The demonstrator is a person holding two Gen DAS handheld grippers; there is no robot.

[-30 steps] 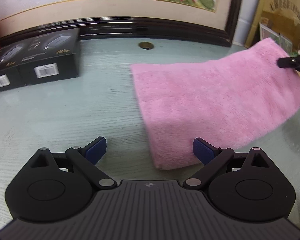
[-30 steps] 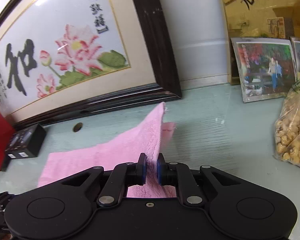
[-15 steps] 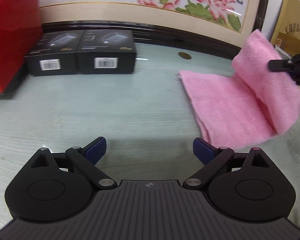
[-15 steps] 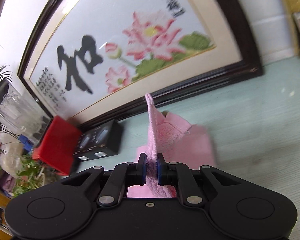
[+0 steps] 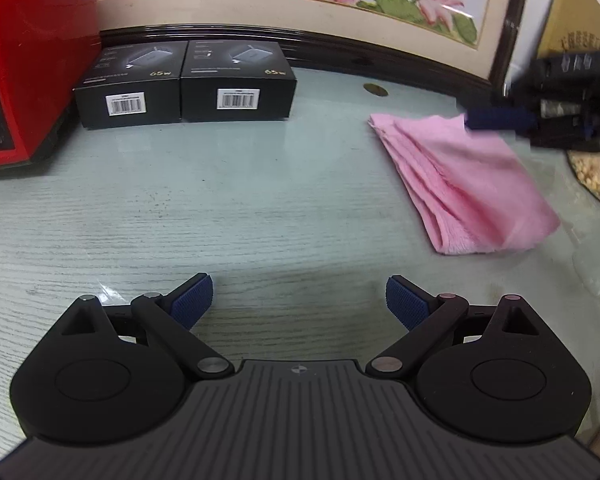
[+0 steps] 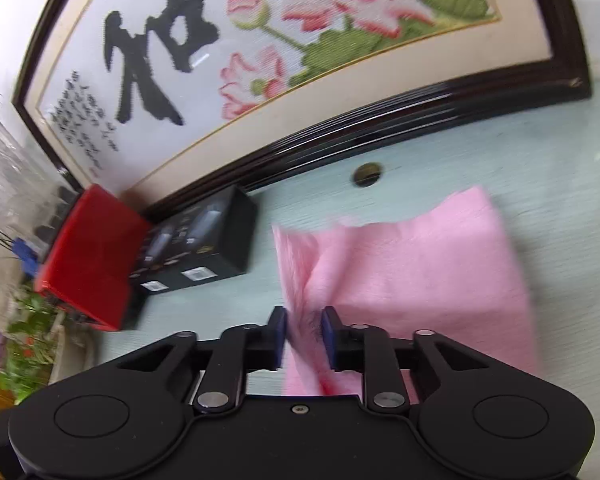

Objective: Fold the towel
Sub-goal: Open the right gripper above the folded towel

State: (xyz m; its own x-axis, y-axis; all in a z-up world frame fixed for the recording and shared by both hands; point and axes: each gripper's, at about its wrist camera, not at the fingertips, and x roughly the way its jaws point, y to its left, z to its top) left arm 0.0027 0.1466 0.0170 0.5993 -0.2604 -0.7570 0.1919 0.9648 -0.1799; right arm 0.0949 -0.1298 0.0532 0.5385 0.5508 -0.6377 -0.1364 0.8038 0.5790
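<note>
The pale green wood-grain desk (image 5: 228,200) fills the scene, and along its back edge leans the big dark-framed lotus embroidery (image 6: 260,60), black calligraphy on the left, pink blooms on the right. At the far left sits a red box (image 5: 32,60), and just beside it, two black cartons (image 5: 188,80) side by side, barcode labels facing front.

The pink towel (image 5: 464,184) lies folded over on the desk, right of centre in the left wrist view, its stacked layered edges showing along the left side, its near corner blurred. It is well apart from the black cartons. A small round brass-coloured fitting (image 5: 375,89) is set in the desk just behind it.

The right gripper (image 6: 303,336) is right at the towel's back corner: its fingers have just been opening, and from its own camera a bunched fold of pink cloth runs between the blue pads. The left pad seems to touch the cloth, the right pad stands off it with a gap, so the pinch is loose now. From the left wrist view that gripper's blue tip (image 5: 500,118) meets the towel's far right corner.

The left gripper (image 5: 299,300) hangs above bare desk, fingers spread wide, nothing between them, towel off to its right.
</note>
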